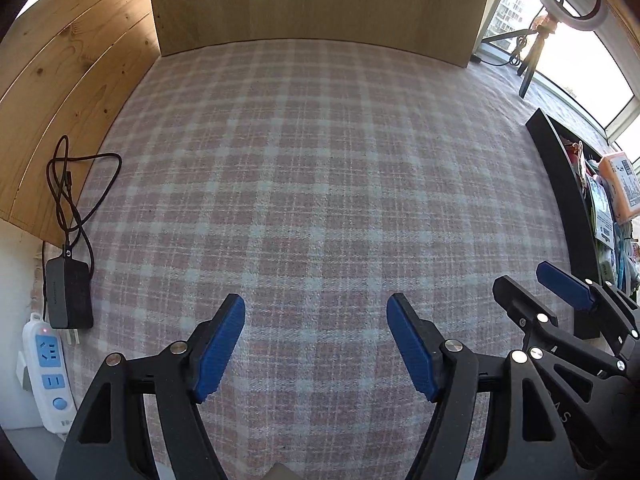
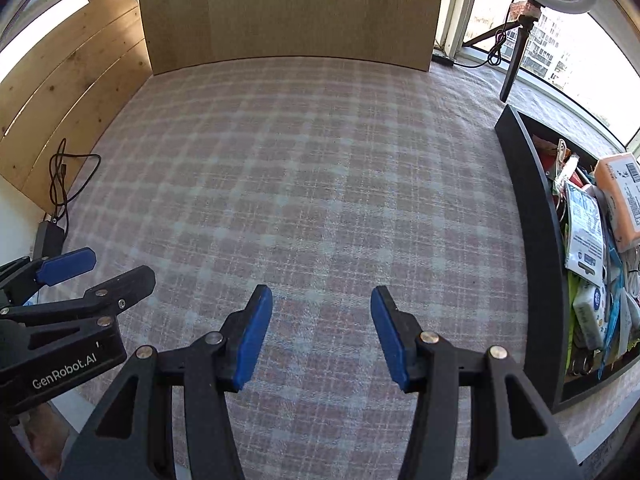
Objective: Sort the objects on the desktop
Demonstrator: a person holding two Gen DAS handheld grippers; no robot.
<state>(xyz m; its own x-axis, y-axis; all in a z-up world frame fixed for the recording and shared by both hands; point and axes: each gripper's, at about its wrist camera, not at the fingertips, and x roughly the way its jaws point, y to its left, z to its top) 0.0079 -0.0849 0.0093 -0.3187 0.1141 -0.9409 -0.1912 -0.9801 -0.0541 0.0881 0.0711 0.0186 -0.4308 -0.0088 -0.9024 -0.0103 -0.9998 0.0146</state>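
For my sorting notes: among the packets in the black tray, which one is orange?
The orange pack with a white barcode label, lying on top at the far right of the black tray. The neighbouring packets are white, blue or green.

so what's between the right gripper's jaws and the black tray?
Nothing: only bare plaid cloth between the right gripper and the black tray, seen in the right wrist view. Its open jaws hold nothing.
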